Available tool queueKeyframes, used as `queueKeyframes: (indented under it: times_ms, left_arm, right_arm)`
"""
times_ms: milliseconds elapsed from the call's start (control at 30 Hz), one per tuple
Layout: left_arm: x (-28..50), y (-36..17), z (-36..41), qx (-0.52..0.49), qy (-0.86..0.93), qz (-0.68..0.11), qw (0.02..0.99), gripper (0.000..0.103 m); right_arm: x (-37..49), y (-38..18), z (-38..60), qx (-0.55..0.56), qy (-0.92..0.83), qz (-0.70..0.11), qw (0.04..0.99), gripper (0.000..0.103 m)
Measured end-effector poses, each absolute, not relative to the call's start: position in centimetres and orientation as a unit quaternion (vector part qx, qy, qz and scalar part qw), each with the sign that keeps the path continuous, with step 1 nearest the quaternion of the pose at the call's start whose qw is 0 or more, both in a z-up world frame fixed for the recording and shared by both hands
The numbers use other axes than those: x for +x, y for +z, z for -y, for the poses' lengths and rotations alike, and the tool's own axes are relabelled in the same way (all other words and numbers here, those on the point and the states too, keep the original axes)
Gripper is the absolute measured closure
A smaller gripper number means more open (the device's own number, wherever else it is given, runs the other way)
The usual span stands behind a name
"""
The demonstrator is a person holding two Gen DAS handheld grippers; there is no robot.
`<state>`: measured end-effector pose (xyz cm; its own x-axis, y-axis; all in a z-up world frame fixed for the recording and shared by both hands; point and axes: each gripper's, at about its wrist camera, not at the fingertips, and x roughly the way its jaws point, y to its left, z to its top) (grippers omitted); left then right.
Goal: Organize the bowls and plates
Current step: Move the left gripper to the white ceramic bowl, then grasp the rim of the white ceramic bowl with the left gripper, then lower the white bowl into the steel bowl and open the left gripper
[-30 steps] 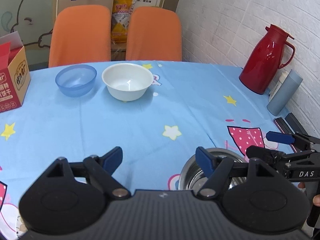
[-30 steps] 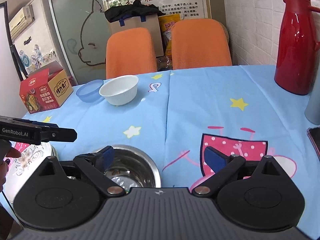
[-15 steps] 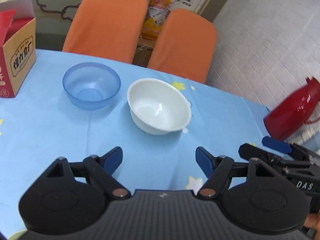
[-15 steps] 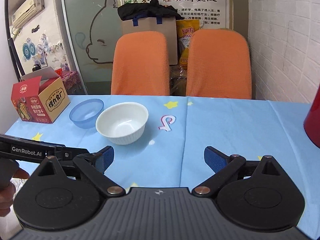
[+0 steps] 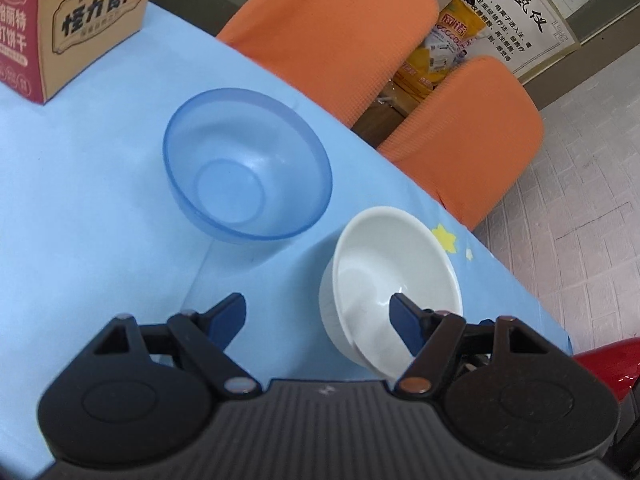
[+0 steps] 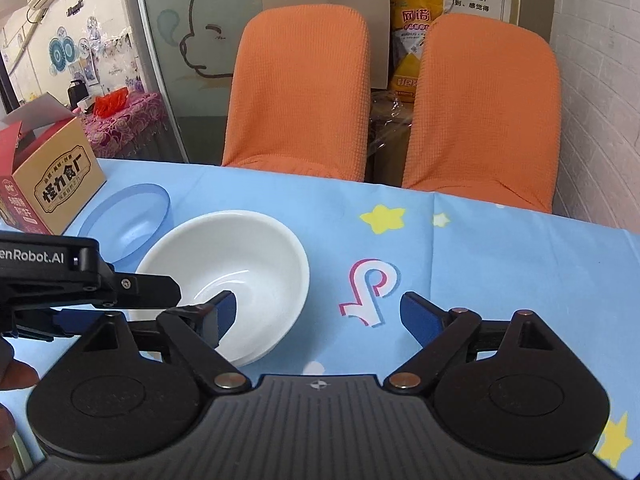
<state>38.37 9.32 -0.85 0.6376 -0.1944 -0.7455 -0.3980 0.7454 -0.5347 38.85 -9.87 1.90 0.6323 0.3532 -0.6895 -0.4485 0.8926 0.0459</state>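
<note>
left wrist view: my left gripper point(image 5: 318, 318) hangs over the blue tablecloth point(image 5: 80, 208) with its jaws apart and closing a little, nothing pressed between them. one blue pad point(image 5: 404, 322) shows in front of the white bowl point(image 5: 394, 280), the other point(image 5: 228, 318) over bare cloth beside it, so the near rim of that bowl lies roughly between the two. the translucent blue bowl point(image 5: 248, 168) stands just beside the white one, further from me, both upright and empty. a snack carton point(image 5: 72, 24) sits at the table's far corner.

right wrist view: my right gripper point(image 6: 318, 318) is spread wide and empty, one pad point(image 6: 224, 314) over the white bowl point(image 6: 228, 264), the other point(image 6: 420, 322) over the cloth's cartoon print. the left tool point(image 6: 80, 280) reaches in from the side, towards the same bowl. the blue bowl point(image 6: 128, 216) sits behind it, next to the carton point(image 6: 44, 184).

i judge this as the approach to the first pickup. next i'd settle one tool's pads astride the white bowl's rim, one inside and one outside, clamp, and keep the other tool clear, likely for the blue bowl.
</note>
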Motion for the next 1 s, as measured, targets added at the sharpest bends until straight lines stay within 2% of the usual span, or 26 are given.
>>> queueKeyframes:
  times_ms: [233, 300, 333, 400, 467, 500, 733, 900, 1000]
  left_arm:
    - [38.3, -1.1, -9.1, -0.361, 0.080, -0.409, 0.834, 0.040]
    - [38.4, -1.1, -8.9, -0.356, 0.082, -0.408, 0.837, 0.049]
    - [38.6, -1.2, -8.8, -0.357, 0.076, -0.409, 0.836, 0.064]
    - [38.7, -1.4, -8.9, -0.363, 0.068, -0.408, 0.835, 0.068]
    - [38.9, -1.3, -8.9, -0.361, 0.053, -0.408, 0.837, 0.076]
    - [38.8, -1.1, -8.9, -0.357, 0.046, -0.407, 0.840, 0.076]
    - [36.1, 1.2, -7.8, -0.318, 0.025, -0.398, 0.860, 0.076]
    - [32.6, 3.0, -5.9, -0.308, 0.001, -0.395, 0.865, 0.076]
    - [29.7, 3.7, -4.2, -0.299, -0.018, -0.394, 0.869, 0.076]
  right_arm:
    - [40.1, 0.8, 8.9, -0.076, 0.230, -0.380, 0.892, 0.000]
    - [40.4, 0.6, 8.7, -0.076, 0.234, -0.383, 0.890, 0.000]
    - [40.3, 0.5, 8.6, -0.076, 0.239, -0.384, 0.889, 0.005]
    - [40.0, 0.6, 8.1, -0.072, 0.255, -0.379, 0.887, 0.034]
    - [39.4, 0.9, 7.6, -0.064, 0.283, -0.380, 0.878, 0.042]
    - [38.9, 1.0, 7.4, -0.069, 0.290, -0.378, 0.876, 0.044]
    - [35.5, 3.4, 7.4, -0.090, 0.287, -0.348, 0.888, 0.042]
    - [31.9, 5.1, 9.0, -0.090, 0.278, -0.336, 0.896, 0.035]
    - [29.0, 5.8, 10.3, -0.095, 0.265, -0.330, 0.901, 0.035]
